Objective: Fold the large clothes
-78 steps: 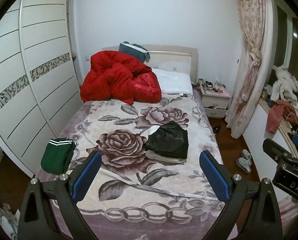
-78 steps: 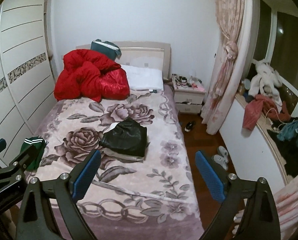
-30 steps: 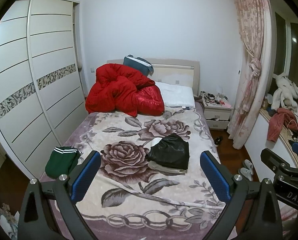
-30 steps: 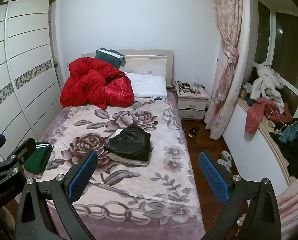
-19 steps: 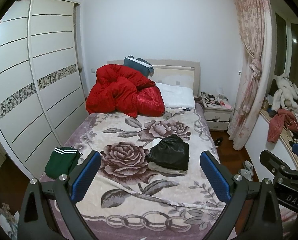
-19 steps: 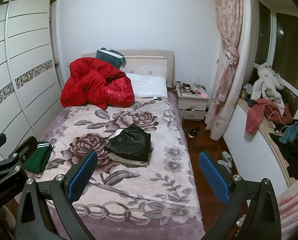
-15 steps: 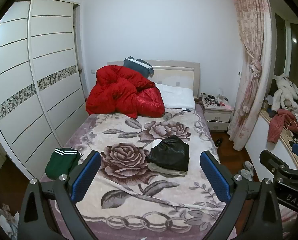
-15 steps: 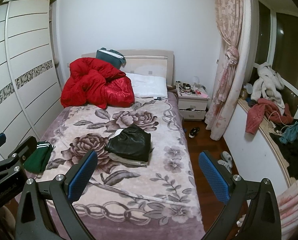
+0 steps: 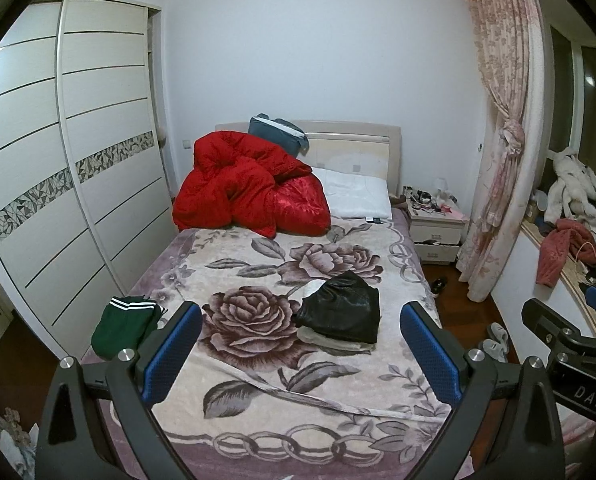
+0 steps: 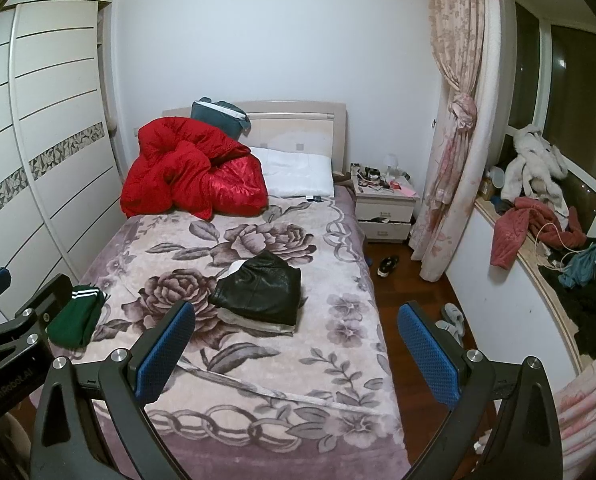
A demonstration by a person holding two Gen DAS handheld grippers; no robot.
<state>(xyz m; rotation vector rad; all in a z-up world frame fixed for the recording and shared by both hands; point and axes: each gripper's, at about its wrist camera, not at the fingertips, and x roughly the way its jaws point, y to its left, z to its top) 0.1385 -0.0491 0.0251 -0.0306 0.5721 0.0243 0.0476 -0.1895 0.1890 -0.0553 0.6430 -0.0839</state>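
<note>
- Left wrist view: the left gripper (image 9: 299,354), black frame with blue textured pads, hangs above the foot of the bed with its jaws spread wide and nothing between them. By my reading this is a surveying stance, held high and back so the whole bed is in sight before a garment is chosen.
- The bed's plush pinkish-mauve blanket printed with large roses (image 9: 258,408) lies mostly flat, one long crease running across its near part; it looks a soft, broad working surface for folding.
- A glossy black, leather-like garment folded into a rough square (image 9: 343,314) sits right of the bed's middle on top of a pale folded piece, which suggests a stack of finished work.
- A dark green knit garment with white stripes (image 9: 124,326) lies bunched at the bed's left edge, apart from the stack.
- A bulky red quilted mass, part matte and part satin-shiny (image 9: 244,190), is heaped at the head against the headboard, beside a white pillow (image 9: 357,198); whether it is a coat or bedding I cannot tell.
- Right wrist view: the right gripper (image 10: 296,350) is likewise parted and empty, level with its partner, whose black frame shows at the left edge.
- Along the window ledge (image 10: 533,270) lies a loose jumble: a dusty-red fleecy garment (image 10: 515,238), a white fluffy one (image 10: 531,164), teal and black cloth nearer. Likely these are the unfolded supply, well apart from both grippers.
</note>
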